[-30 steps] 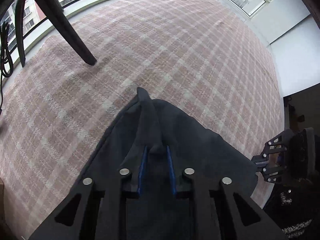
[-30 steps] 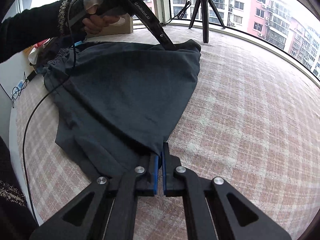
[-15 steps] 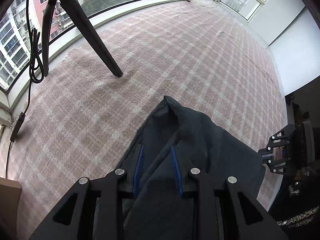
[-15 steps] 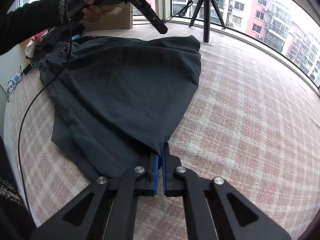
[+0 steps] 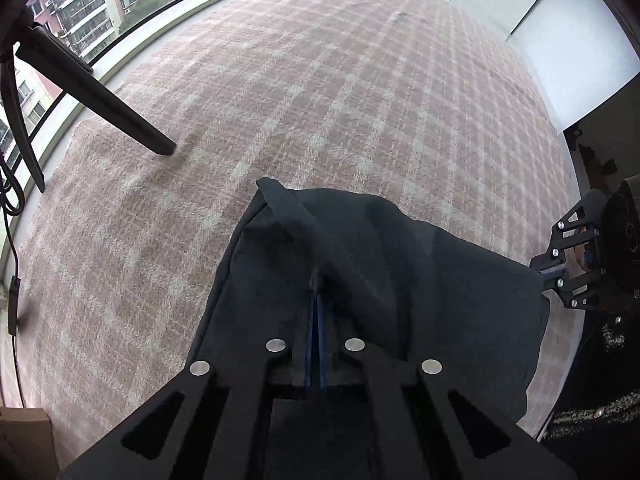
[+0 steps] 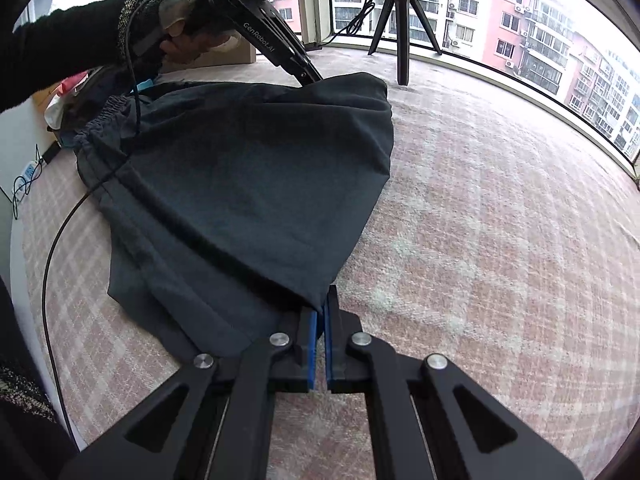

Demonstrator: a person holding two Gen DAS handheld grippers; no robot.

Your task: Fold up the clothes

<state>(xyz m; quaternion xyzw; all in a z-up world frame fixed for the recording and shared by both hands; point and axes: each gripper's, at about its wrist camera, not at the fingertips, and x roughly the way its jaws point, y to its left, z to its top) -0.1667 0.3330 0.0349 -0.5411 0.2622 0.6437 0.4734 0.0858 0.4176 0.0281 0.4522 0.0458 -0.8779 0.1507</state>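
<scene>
A dark grey garment (image 6: 248, 184) with an elastic waistband (image 6: 100, 120) lies spread on the pink plaid carpet (image 6: 480, 200). My right gripper (image 6: 322, 304) is shut on its near corner, low over the carpet. In the left wrist view my left gripper (image 5: 317, 284) points steeply down, shut on a raised fold of the garment (image 5: 400, 260) close to its far corner. The right wrist view shows that left gripper (image 6: 314, 79), held by a hand in a dark sleeve, pinching the cloth at the far edge. The right gripper (image 5: 548, 270) appears at the cloth's right edge.
A black tripod (image 6: 400, 20) stands by the curved window; one of its legs (image 5: 100, 108) lands on the carpet near the garment's far corner. A cardboard box (image 6: 224, 54), a heap of clothes (image 6: 68, 92) and a black cable (image 6: 60, 232) are at the left.
The left gripper's jaws stood apart over the cloth and lifted away; now they have come back down and closed on a fold. The right gripper has kept its grip and place.
</scene>
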